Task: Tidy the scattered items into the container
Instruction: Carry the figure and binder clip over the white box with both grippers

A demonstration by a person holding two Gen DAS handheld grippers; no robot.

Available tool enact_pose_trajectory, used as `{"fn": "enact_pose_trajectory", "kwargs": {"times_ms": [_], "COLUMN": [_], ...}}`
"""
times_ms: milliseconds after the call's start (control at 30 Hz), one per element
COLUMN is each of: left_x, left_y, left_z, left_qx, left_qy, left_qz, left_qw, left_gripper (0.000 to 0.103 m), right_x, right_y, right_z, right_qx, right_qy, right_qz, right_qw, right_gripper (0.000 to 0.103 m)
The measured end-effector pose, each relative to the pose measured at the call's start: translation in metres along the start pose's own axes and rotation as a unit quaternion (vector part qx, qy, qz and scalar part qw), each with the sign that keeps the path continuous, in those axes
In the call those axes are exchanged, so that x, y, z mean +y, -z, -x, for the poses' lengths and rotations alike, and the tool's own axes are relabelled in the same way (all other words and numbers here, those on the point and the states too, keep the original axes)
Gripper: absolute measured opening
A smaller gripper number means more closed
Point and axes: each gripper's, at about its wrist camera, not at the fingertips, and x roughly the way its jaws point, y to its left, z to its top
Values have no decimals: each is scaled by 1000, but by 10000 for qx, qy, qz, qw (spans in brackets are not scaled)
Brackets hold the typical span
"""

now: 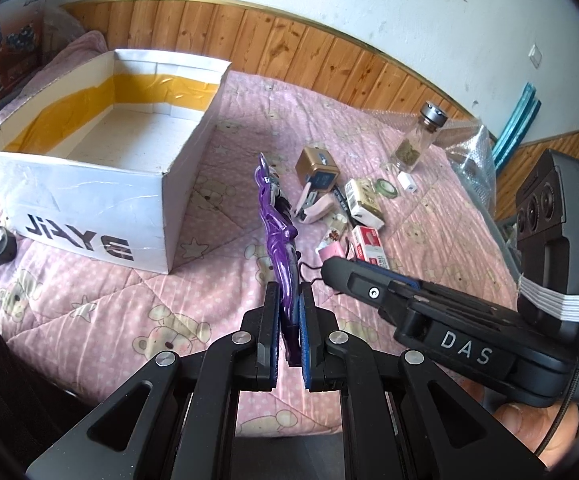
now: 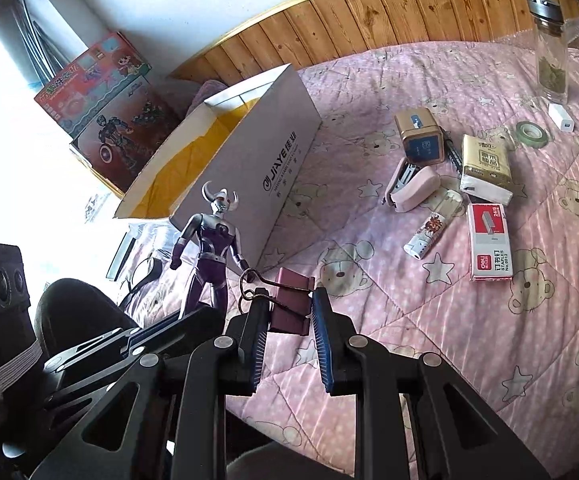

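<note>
one white box (image 1: 89,184) sits empty; left claw (image 1: 289,300) pinches one purple figure (image 1: 277,232), right claw (image 2: 289,312) one binder clip (image 2: 291,300).

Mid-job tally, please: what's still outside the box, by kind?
Figure: 1
Clip: 1
Stapler: 1
Staples box: 1
Tape roll: 1
Tin: 1
Tissue pack: 1
Bottle: 1
Adapter: 1
Tube: 1
Total: 10; half-hidden bits in the pile not counted.
</note>
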Motion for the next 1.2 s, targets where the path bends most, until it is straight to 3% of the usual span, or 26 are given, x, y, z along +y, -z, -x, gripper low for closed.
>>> {"fn": "enact_pose_trajectory", "kwargs": {"times_ms": [433,900,1200], "left_x": [13,40,57], "left_y": [-7,-36,-51], "left_z": [37,66,64], "left_qx": [-300,-687,-635], "left_qy": [100,34,-47], "left_qz": [174,535,685], "left_qw": [9993,9962,9956], "left_gripper": [8,8,8], "right_x": [31,71,93], "right_y": [-14,-40,-57], "right_z": [21,23,15], "right_qx": [-245,-327,-314], "right_qy": [-94,-229,-316], "right_qz": [209,566,742], "right_qw": [9994,9976,9962], "right_gripper": [23,23,23]}}
